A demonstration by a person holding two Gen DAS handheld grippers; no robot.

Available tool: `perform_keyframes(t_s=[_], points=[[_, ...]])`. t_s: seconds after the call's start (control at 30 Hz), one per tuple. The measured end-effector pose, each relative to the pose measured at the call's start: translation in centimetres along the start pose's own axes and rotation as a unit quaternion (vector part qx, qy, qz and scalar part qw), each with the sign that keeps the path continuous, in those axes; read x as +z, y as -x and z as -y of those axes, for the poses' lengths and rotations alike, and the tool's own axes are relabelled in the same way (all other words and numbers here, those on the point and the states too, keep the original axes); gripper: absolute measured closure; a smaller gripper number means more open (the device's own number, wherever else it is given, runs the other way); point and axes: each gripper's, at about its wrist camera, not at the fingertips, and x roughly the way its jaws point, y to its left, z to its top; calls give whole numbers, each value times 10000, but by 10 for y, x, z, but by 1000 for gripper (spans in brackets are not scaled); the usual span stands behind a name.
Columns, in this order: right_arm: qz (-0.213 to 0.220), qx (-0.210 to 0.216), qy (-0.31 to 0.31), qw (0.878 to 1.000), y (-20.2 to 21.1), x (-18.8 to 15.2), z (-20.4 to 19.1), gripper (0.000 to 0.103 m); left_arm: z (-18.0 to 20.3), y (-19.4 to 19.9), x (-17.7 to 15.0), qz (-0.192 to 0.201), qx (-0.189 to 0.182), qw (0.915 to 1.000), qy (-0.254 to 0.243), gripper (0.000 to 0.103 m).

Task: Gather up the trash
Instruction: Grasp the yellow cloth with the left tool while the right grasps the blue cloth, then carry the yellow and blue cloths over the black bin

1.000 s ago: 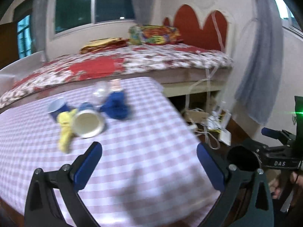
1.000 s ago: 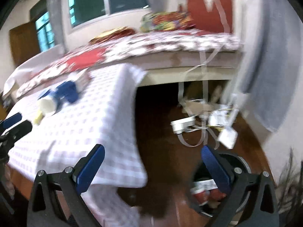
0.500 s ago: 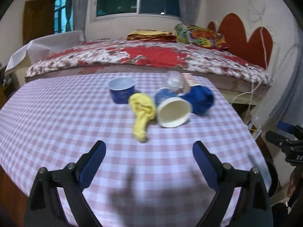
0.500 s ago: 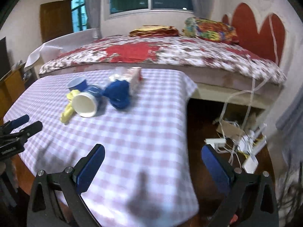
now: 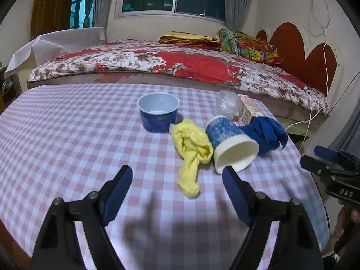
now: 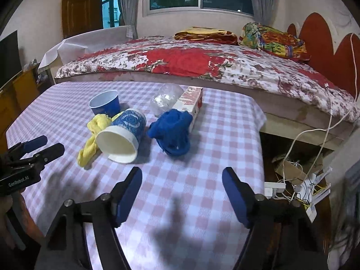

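A heap of trash lies on the checked tablecloth (image 5: 67, 139). A tipped blue paper cup (image 5: 231, 144) (image 6: 123, 135) faces me with its mouth. Beside it lie a yellow cloth (image 5: 191, 153) (image 6: 94, 135), a blue cloth (image 5: 265, 135) (image 6: 173, 130), an upright blue cup (image 5: 158, 114) (image 6: 105, 104), a crumpled clear plastic piece (image 5: 228, 105) (image 6: 165, 99) and a small carton (image 5: 248, 111) (image 6: 191, 103). My left gripper (image 5: 177, 175) hovers just short of the yellow cloth, jaws closing with nothing between them. My right gripper (image 6: 182, 175) hangs short of the blue cloth, jaws closing, also empty.
A bed with a red flowered cover (image 5: 180, 65) (image 6: 191, 63) stands behind the table. The table's right edge drops to a floor strewn with cables and a power strip (image 6: 299, 180). Each gripper shows in the other's view, at the side (image 5: 333, 168) (image 6: 29, 157).
Both views swung left from the table's right edge and floor to face the trash heap. Both grippers came closer to it. Their jaws have narrowed.
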Motion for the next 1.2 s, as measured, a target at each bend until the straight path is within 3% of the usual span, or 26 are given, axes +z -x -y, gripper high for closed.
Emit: perform_keyframes(t_s=[0.47, 0.7, 0.8, 0.87, 1.03, 1.1, 1.13, 1.2], points=[[-215, 142, -107, 9996, -62, 27, -3, 35, -3, -51, 25, -199, -150, 9996, 135, 26], [-385, 242, -136, 9989, -90, 33, -4, 46, 0, -78, 28, -494, -356, 9980, 182, 28], [-471, 284, -100, 9984, -98, 32, -7, 54, 3, -81, 28, -539, -435, 9975, 162, 33], [-470, 299, -98, 9984, -99, 32, -7, 57, 3, -81, 28, -549, -526, 9970, 156, 46], [-399, 348, -125, 9985, -94, 31, -5, 75, 8, -77, 29, -517, -702, 9961, 97, 67], [-345, 353, -126, 9987, -88, 29, -4, 77, 7, -72, 29, -477, -694, 9964, 85, 70], [-308, 357, -134, 9988, -84, 29, -3, 78, 6, -69, 29, -446, -702, 9965, 83, 78], [-228, 355, -149, 9990, -76, 27, -1, 78, 4, -61, 28, -363, -636, 9973, 82, 77]])
